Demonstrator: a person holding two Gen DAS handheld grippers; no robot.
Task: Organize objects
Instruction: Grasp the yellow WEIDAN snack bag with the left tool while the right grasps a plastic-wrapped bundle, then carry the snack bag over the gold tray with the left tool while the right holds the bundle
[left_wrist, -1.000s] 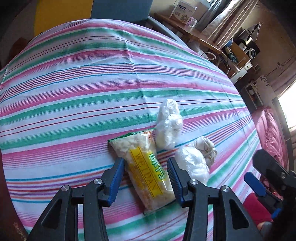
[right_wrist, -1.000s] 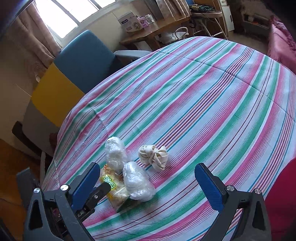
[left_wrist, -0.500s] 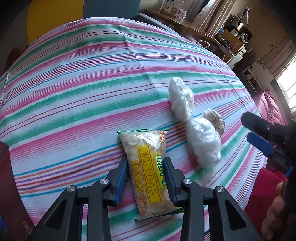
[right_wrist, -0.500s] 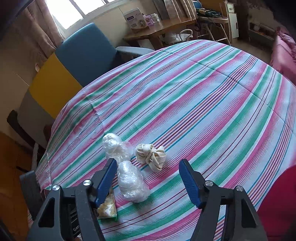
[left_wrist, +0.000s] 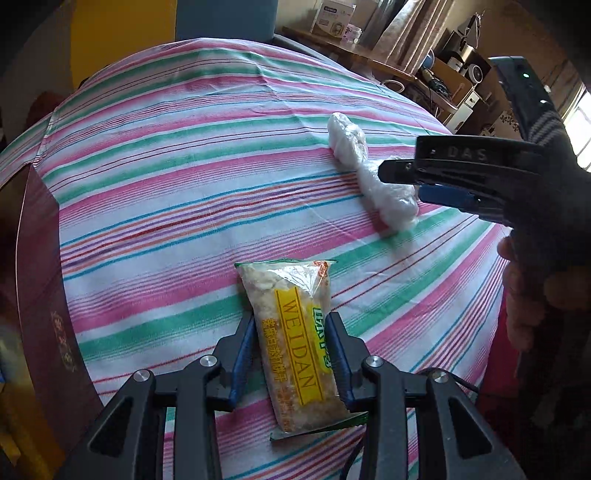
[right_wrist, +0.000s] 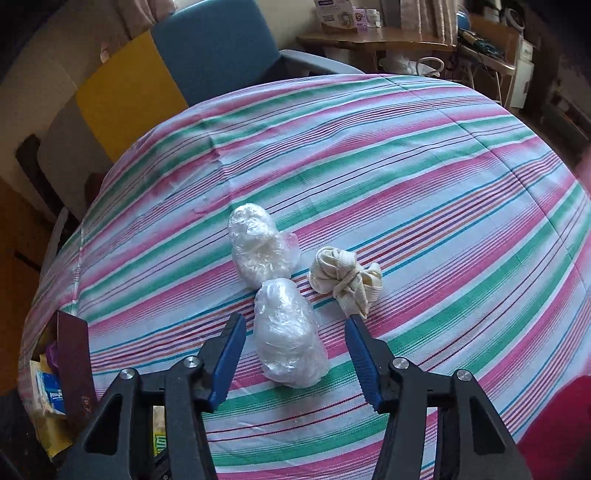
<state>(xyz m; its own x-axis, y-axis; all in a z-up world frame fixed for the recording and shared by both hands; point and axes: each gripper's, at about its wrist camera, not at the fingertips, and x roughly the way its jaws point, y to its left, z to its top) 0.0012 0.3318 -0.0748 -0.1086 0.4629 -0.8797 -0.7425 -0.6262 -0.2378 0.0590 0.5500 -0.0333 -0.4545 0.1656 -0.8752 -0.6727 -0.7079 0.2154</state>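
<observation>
My left claw is clamped on the snack packet, which is clear of the pile. My right claw has just been closing, pads astride but not touching a plastic-wrapped bundle. The second bundle and knotted cloth lie unsorted on the table.

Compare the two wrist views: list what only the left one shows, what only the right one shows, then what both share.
Only the left wrist view: the snack packet, clamped in the left claw, and a hand holding the other tool.

Only the right wrist view: the knotted cloth bundle, and the right claw, whose jaws have just been closing, astride the near plastic-wrapped bundle with gaps on both sides.

Both: the striped tablecloth, the far plastic-wrapped bundle, the near one and the dark red box at the table's edge.
</observation>
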